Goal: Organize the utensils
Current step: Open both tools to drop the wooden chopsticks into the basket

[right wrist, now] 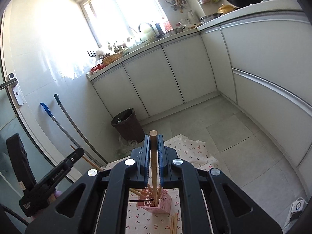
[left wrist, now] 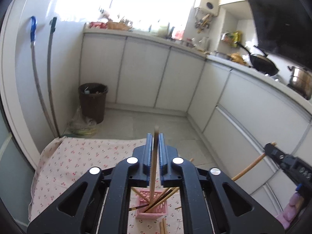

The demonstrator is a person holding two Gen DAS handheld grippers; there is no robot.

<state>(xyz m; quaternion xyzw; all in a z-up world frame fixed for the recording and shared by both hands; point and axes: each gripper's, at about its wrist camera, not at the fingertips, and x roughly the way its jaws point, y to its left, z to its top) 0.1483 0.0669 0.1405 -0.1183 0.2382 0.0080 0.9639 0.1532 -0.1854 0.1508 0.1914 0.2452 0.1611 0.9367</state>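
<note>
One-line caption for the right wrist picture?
Right claw grips a wooden chopstick above a pink basket of chopsticks.

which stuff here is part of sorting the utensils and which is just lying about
Job:
- left gripper, shut on wooden chopstick
- right gripper, shut on brown wooden chopstick
- pink lattice plastic holder

Lying about:
- brown woven bin
- black wok
- blue-handled mop

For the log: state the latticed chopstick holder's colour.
Pink, clearest in the right wrist view: small square plastic holder.

Home kitchen: counter cabinets, wok, probably a sink faucet.
</note>
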